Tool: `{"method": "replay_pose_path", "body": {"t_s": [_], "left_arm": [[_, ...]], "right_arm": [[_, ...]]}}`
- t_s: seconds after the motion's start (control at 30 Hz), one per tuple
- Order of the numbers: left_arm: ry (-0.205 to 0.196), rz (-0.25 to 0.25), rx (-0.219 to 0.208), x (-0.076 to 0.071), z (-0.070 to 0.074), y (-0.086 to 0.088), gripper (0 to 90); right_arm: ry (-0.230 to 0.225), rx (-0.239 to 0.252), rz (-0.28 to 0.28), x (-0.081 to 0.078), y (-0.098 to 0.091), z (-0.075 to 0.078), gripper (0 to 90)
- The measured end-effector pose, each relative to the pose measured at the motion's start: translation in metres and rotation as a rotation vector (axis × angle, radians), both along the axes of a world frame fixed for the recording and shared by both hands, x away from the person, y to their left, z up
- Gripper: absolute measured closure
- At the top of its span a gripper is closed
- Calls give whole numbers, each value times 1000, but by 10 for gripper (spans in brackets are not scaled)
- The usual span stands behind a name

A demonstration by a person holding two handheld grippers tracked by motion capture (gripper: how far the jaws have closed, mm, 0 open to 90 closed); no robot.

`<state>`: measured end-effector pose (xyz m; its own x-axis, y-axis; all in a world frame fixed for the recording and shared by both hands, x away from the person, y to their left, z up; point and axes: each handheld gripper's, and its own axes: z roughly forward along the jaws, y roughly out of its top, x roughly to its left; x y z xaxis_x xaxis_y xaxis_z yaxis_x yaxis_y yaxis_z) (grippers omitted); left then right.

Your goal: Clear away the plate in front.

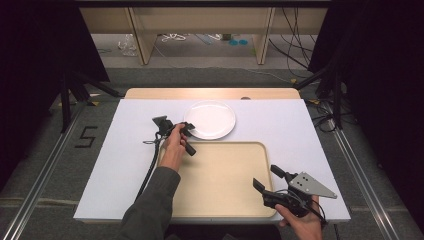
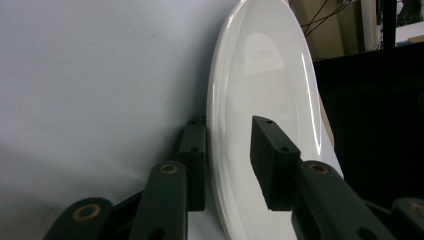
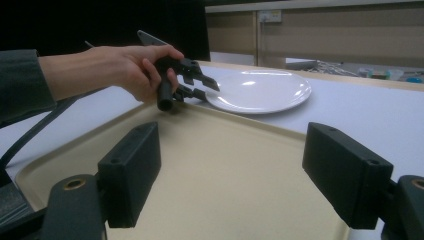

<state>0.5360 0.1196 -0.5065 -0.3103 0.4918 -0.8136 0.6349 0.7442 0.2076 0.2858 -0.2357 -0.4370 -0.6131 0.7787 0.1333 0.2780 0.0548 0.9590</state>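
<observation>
Plate (image 1: 210, 119) is seen at upper centre of the high view, flat on the white bench (image 1: 125, 165), just beyond the far edge of the tray (image 1: 220, 185). The left hand-held gripper (image 1: 188, 131) is set at the plate's near-left rim, jaws apart and straddling it: in the left gripper view one jaw sits under the rim at lower centre-left, the other above the plate's face at lower centre-right. No squeeze is shown yet, so the rim isn't judged to be gripped.

For a good grip, the lower jaw should prob. be slid further under the rim before closing, since the glazed plate looks slick and only the edge would be caught. The closing should be firm but slow, w/ the plate kept level when lifted. Likely goal, judged from the layout: plate onto the tray.

The right hand-held gripper (image 1: 271, 187) is seen at lower right of the high view, jaws wide apart, holding nothing, over the tray's near-right corner. In the right gripper view the left hand (image 3: 125, 72) is seen at upper left.

The tray's raised lip lies between plate and tray bed, so it would have to be cleared. The left cable (image 1: 150, 170) trails along the tray's left edge & could snag. Otherwise nothing is seen blocking the path.
</observation>
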Motion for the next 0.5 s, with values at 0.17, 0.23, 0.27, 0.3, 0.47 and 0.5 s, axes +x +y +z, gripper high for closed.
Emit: {"method": "replay_pose_path", "body": {"t_s": [0.17,0.23,0.27,0.3,0.47,0.5], "left_arm": [[-15,18,1,0,-3,0,756],[-17,17,-6,-1,-4,0,777],[-18,22,-6,-1,-5,1,777],[-16,25,-7,-1,-5,1,795],[-16,24,-22,-2,-7,3,831],[-19,32,-32,-3,-8,3,834]], "right_arm": [[3,-10,-6,0,0,0,245],[0,-9,-6,0,0,0,245],[-5,-3,-6,0,0,0,245],[-4,-5,-6,0,0,0,245],[-6,3,0,0,1,0,247],[-11,-5,-5,1,0,-1,247]]}}
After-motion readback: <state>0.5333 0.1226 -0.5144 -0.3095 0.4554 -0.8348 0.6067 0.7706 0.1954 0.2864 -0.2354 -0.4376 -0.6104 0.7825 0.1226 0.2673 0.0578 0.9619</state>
